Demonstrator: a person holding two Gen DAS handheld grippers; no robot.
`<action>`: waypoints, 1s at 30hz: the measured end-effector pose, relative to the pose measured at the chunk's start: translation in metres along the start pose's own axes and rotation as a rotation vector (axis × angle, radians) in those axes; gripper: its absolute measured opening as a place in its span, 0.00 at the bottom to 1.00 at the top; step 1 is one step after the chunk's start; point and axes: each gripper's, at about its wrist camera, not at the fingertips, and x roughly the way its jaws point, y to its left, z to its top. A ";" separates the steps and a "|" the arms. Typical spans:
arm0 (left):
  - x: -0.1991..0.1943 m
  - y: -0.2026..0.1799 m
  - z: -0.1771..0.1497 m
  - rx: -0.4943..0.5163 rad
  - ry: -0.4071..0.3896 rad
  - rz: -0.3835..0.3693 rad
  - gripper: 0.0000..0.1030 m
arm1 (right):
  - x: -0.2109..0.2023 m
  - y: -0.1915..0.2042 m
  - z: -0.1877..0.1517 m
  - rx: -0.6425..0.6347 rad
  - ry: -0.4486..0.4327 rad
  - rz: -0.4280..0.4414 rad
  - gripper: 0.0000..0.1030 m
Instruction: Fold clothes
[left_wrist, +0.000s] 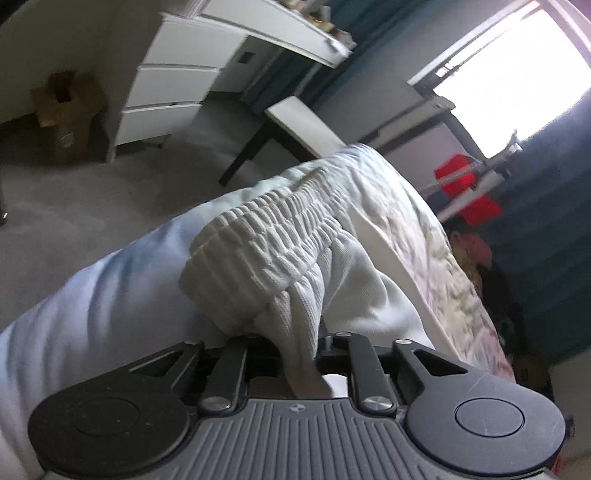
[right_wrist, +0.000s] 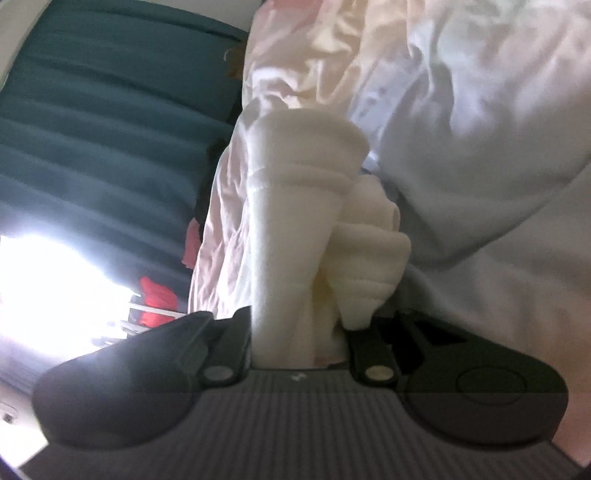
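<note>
A white garment with a ribbed elastic waistband (left_wrist: 280, 236) is lifted in front of a pale quilted bed (left_wrist: 424, 229). My left gripper (left_wrist: 291, 343) is shut on a corner of the waistband, and the cloth drapes over its fingers and hides the tips. In the right wrist view, a bunched fold of the same white garment (right_wrist: 295, 221) runs down between the jaws of my right gripper (right_wrist: 299, 325), which is shut on it. Its fingertips are buried in the fabric. More white cloth and bedding (right_wrist: 480, 110) fill the space behind.
A white drawer unit (left_wrist: 166, 99) and a cardboard box (left_wrist: 66, 110) stand on the grey carpet. A white-topped bench (left_wrist: 303, 125) sits near a bright window (left_wrist: 509, 74). Red items (left_wrist: 465, 184) hang on a rack beside a teal curtain (right_wrist: 110, 110).
</note>
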 end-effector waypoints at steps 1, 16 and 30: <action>-0.003 -0.002 -0.002 0.028 0.006 0.012 0.26 | 0.000 -0.001 0.000 0.007 0.005 0.001 0.20; -0.063 -0.105 -0.048 0.436 -0.104 0.093 0.62 | -0.002 0.002 -0.006 -0.026 -0.014 0.022 0.43; 0.087 -0.248 -0.190 0.661 -0.005 -0.159 0.67 | -0.012 0.029 -0.005 -0.187 -0.107 -0.059 0.18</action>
